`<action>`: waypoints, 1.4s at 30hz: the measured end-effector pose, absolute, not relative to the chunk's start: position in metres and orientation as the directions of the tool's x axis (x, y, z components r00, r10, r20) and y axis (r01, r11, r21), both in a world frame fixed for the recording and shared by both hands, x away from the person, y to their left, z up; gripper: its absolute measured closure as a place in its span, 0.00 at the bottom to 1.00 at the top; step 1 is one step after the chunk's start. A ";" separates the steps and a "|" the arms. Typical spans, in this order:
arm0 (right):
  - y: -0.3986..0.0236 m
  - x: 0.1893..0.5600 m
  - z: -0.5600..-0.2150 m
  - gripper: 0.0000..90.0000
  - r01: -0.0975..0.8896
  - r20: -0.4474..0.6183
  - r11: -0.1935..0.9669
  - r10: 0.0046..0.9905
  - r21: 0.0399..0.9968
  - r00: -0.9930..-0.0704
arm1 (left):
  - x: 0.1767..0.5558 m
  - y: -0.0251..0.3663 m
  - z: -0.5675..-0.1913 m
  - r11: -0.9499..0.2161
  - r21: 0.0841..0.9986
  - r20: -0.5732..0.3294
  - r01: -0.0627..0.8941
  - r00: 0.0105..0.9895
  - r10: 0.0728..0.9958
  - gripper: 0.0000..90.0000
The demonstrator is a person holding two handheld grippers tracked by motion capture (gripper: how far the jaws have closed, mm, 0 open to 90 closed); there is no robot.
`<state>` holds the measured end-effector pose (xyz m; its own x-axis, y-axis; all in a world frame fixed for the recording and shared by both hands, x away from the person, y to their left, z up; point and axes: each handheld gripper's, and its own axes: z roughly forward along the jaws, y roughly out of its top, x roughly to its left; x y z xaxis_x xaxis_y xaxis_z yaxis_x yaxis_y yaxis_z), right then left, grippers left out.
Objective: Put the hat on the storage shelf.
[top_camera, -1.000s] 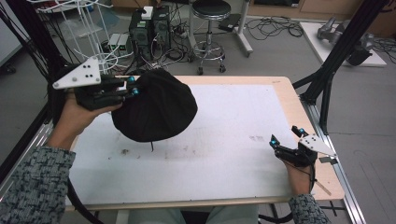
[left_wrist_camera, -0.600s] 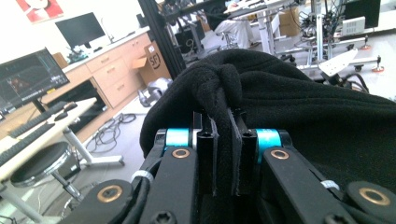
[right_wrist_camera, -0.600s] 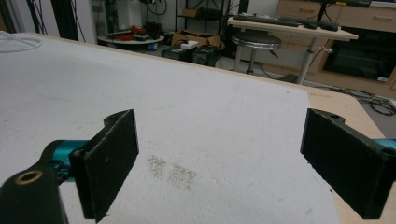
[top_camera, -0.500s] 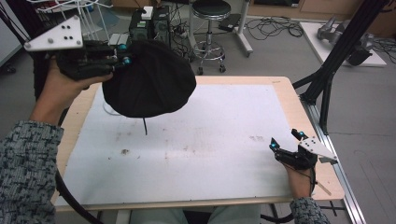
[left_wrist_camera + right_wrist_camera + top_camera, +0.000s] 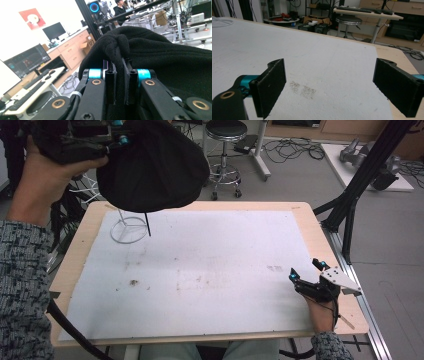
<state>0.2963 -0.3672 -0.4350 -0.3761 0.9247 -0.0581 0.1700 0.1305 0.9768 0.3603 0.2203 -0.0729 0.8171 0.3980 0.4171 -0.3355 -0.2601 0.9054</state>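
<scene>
While we look down on the broad white-covered wooden surface (image 5: 210,275), its largest load is not resting on it at all: the big black fabric cap-shaped cover (image 5: 155,167) hangs in the air above the far left corner. We see it bunched at one edge, and the left hand-held gripper (image 5: 114,141) has its jaws pinched tight on that fold, fabric squeezed between the pads (image 5: 110,85) in the left gripper view. Below the cover stands a small white wire ring stand (image 5: 129,227), directly beneath the hanging cloth and its thin black dangling cord (image 5: 147,224). So the cover lies down and to the right of the left hand-held gripper, which is by far the nearer one. Our right hand-held gripper (image 5: 306,272) rests at the near right edge, jaws spread wide and empty, well apart from the cover.
</scene>
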 end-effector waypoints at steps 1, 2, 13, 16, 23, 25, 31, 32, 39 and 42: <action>-0.367 0.296 -0.435 0.12 0.172 -0.052 0.125 0.926 0.977 -0.375 | 0.360 0.221 -0.070 -0.260 0.904 0.421 -0.340 0.816 0.397 0.92; -0.367 0.296 -0.435 0.12 0.172 -0.052 0.125 0.926 0.977 -0.375 | 0.360 0.221 -0.068 -0.260 0.902 0.425 -0.345 0.813 0.397 0.92; -0.370 0.295 -0.435 0.12 0.171 -0.056 0.128 0.927 0.977 -0.371 | 0.370 0.227 -0.046 -0.272 0.894 0.442 -0.356 0.796 0.413 0.92; -0.370 0.294 -0.436 0.12 0.174 -0.053 0.124 0.929 0.977 -0.367 | 0.373 0.228 -0.040 -0.270 0.893 0.445 -0.360 0.794 0.415 0.92; -0.376 0.292 -0.437 0.12 0.180 -0.053 0.123 0.934 0.976 -0.354 | 0.382 0.224 -0.026 -0.270 0.888 0.456 -0.372 0.782 0.424 0.92; -0.377 0.291 -0.438 0.12 0.186 -0.048 0.119 0.935 0.975 -0.351 | 0.385 0.222 -0.022 -0.268 0.889 0.455 -0.372 0.786 0.418 0.92; -0.382 0.288 -0.438 0.12 0.188 -0.043 0.113 0.939 0.976 -0.342 | 0.392 0.221 -0.013 -0.264 0.887 0.460 -0.380 0.781 0.423 0.92; -0.383 0.287 -0.438 0.12 0.189 -0.037 0.107 0.940 0.976 -0.340 | 0.393 0.222 -0.012 -0.265 0.886 0.462 -0.381 0.778 0.425 0.92; -0.383 0.288 -0.440 0.12 0.197 -0.030 0.103 0.939 0.975 -0.343 | 0.395 0.230 0.002 -0.267 0.875 0.484 -0.404 0.751 0.450 0.92; -0.383 0.289 -0.440 0.12 0.198 -0.033 0.107 0.938 0.974 -0.345 | 0.395 0.237 0.007 -0.273 0.874 0.485 -0.402 0.742 0.463 0.92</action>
<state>0.2891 -0.3830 -0.4395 -0.3449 0.9381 -0.0332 0.1978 0.1072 0.9744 0.3952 0.2372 0.0065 0.7416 0.4629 0.4855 -0.4017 -0.2731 0.8741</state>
